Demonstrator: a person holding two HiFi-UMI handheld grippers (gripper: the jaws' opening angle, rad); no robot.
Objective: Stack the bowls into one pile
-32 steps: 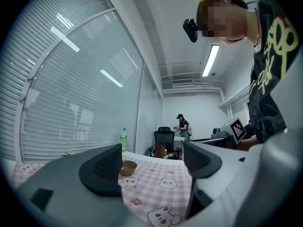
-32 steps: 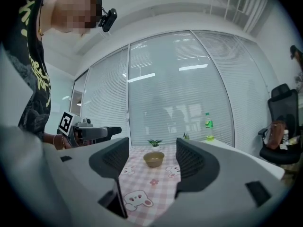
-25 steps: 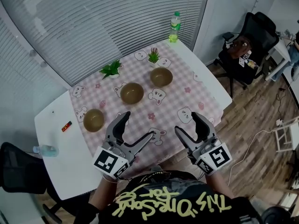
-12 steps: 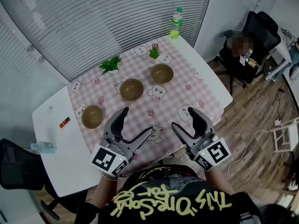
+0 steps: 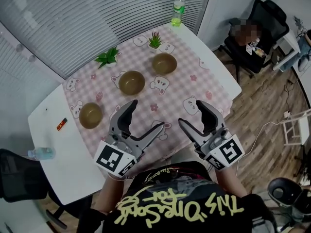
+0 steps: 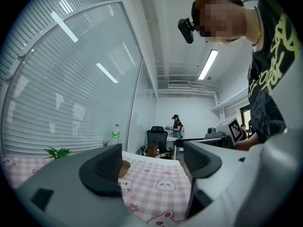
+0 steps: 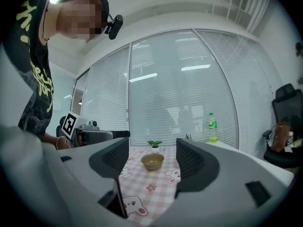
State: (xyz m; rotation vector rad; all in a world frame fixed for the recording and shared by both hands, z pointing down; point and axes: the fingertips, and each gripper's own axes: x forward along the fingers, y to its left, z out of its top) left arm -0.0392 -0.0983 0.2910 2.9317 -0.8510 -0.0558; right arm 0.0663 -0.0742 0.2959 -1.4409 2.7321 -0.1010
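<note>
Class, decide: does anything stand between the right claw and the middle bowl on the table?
Nothing visible does. Only flat checked cloth lies between the open right claw and the middle bowl, which shows straight ahead between the jaws in the right gripper view.

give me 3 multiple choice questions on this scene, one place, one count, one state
1. Where is the green bottle? A) table's far corner B) on the floor C) on a chair
2. How many bowls sit on the cloth? A) two B) three C) five
3. How are the left claw and right claw? A) both shut on bowls B) both open, empty C) one shut
Key: 1 A, it stands at the far corner, past the bowls; 2 B, three lie apart in a row; 3 B, each gripper view shows a gap, nothing gripped.
</note>
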